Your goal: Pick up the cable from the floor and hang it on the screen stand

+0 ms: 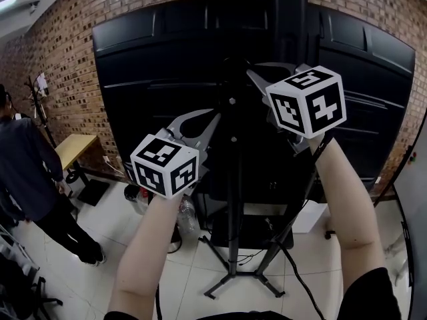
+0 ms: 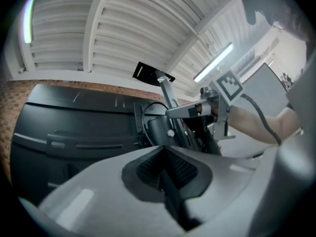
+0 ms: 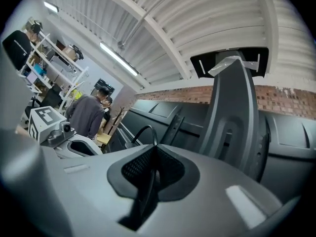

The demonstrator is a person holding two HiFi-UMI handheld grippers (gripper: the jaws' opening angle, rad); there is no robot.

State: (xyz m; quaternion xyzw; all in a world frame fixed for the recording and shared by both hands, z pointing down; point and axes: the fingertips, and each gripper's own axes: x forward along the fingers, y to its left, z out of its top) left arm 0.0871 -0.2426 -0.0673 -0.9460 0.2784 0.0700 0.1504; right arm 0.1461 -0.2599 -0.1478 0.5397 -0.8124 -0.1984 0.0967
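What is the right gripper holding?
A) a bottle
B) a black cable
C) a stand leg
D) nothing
B: in the right gripper view, the right gripper has its jaws closed on the cable, which loops out past the tips.

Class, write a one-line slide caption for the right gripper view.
Right hand-held gripper shut on the black cable, facing the grey post of the screen stand.

White tiled floor (image 1: 200, 272). Stand (image 1: 231, 245) feet spread at centre. Black cable (image 1: 298, 282) trailed over tiles, right. Person (image 1: 33, 172) stood left, near small table (image 1: 72, 149). Possibly a bottle (image 1: 187, 213) beside stand.
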